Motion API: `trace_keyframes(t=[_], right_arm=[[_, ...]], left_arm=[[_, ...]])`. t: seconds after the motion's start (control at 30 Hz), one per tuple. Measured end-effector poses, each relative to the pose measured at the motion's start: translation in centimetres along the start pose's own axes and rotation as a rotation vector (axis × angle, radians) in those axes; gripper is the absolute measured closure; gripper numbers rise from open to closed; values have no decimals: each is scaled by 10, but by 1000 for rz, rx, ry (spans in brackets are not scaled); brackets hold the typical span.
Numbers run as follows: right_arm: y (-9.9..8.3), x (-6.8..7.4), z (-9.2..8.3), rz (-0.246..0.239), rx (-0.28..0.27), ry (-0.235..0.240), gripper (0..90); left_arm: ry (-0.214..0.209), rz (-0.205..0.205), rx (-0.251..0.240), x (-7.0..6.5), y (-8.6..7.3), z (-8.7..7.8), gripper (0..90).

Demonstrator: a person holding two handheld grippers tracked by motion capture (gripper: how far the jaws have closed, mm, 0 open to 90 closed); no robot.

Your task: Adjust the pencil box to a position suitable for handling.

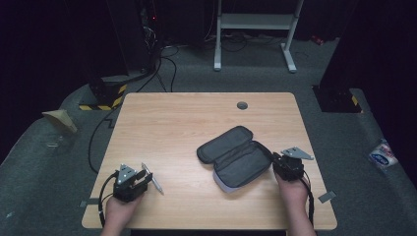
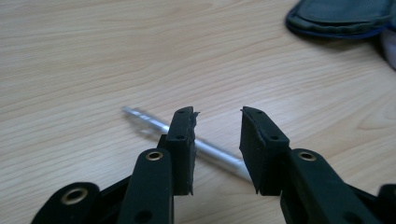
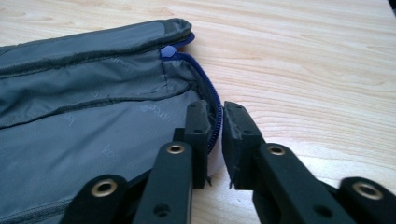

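An open grey pencil case [image 1: 233, 157] [image 3: 93, 116] lies right of centre on the wooden table [image 1: 187, 118], its blue zipper [image 3: 205, 84] running along the rim. My right gripper [image 1: 274, 158] [image 3: 215, 109] is at the case's right end, jaws pinched together on the zippered rim. A silver pen [image 1: 156, 183] [image 2: 217, 155] lies on the table near the front left. My left gripper [image 1: 145, 175] [image 2: 217, 116] hovers over it with the jaws straddling the pen and a gap between them. The pads do not touch the pen.
A round cable hole [image 1: 242, 105] sits near the table's far edge. Bare wood spreads across the far and left parts of the table. On the floor beyond are a white frame [image 1: 255, 22], black cables [image 1: 162, 69] and a small packet [image 1: 382, 156] at the right.
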State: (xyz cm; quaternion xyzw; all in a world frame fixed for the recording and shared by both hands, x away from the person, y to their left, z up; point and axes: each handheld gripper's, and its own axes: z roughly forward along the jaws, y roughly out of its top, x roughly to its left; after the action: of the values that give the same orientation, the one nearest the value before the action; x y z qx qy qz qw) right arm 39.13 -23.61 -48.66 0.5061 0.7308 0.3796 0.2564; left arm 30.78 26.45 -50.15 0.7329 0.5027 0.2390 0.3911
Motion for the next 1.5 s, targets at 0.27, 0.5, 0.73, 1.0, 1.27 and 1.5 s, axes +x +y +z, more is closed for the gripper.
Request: trace_keyframes(t=[0.27,0.5,0.73,1.0,1.27,1.5], right_arm=[[-2,7,-2,-15,1,14,837],[-5,13,-5,-28,2,33,832],[-9,23,-10,-22,-2,60,831],[-14,46,-13,-37,0,123,828],[-17,71,-14,-100,2,177,800],[-21,84,-16,-114,11,187,769]], left_arm=[[-51,34,-4,-22,5,5,660],[-103,33,-6,-38,8,10,672],[-118,104,-4,-58,9,13,673],[-112,83,-20,-62,10,15,670],[-127,76,-24,-62,15,22,657],[-158,88,-26,-65,17,25,625]])
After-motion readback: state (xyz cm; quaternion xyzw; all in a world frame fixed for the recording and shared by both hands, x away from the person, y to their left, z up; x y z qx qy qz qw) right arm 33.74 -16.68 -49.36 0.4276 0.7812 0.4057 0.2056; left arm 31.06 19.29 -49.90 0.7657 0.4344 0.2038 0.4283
